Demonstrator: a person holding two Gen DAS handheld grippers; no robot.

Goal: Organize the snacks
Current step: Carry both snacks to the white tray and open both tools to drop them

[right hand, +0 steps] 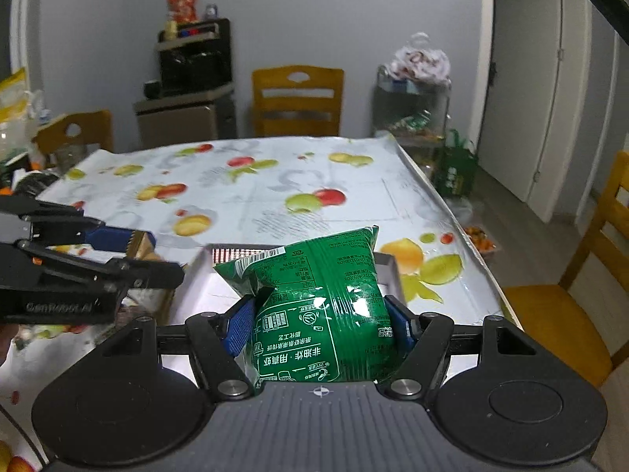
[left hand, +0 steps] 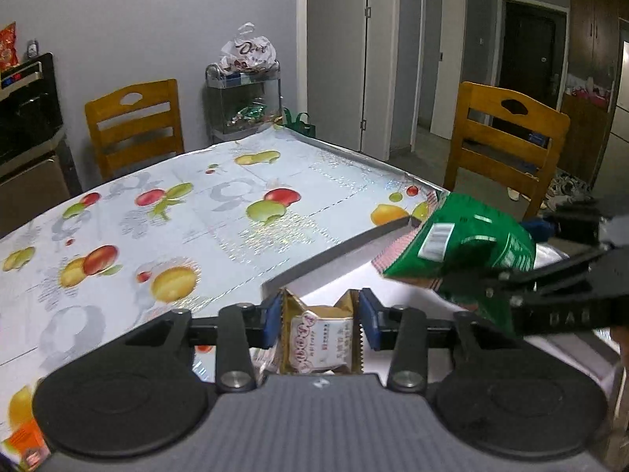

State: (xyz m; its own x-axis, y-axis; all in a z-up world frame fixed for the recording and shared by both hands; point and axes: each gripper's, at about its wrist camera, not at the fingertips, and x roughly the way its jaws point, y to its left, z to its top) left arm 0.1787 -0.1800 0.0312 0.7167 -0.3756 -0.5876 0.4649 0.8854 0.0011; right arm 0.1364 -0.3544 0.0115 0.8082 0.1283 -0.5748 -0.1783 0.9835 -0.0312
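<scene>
Looking along the left gripper (left hand: 320,316), blue pads (left hand: 274,320) pinching a small gold-and-white snack packet (left hand: 320,340) from both sides, packet standing upright between them and bulging slightly at the middle

Hovering over the near edge of a shallow white box (left hand: 334,263) sitting on a table (left hand: 157,212) covered in a glossy cloth printed with apples and pears

Showing, to the right in the same view, the right gripper (left hand: 464,275) reaching in from the side, clamping a green snack bag (left hand: 468,244), bag tilted with its barcode corner pointing toward the table's middle and hanging above the box's right part

Looking along the right gripper (right hand: 320,322), blue pads (right hand: 240,324) squeezing the green snack bag (right hand: 322,303) at its sides, printed back facing the camera, upper end of the bag lying over the white box (right hand: 196,275)

Showing, at the left of this view, the left gripper (right hand: 139,247) with a gold corner of the snack packet (right hand: 144,244) just visible at its tip, near the box's left wall

Standing beyond the table, two wooden chairs (left hand: 135,126), a metal rack (left hand: 243,94) topped with a plastic bag (left hand: 247,51), and a dark appliance (right hand: 194,59) on a cabinet against the grey wall
</scene>
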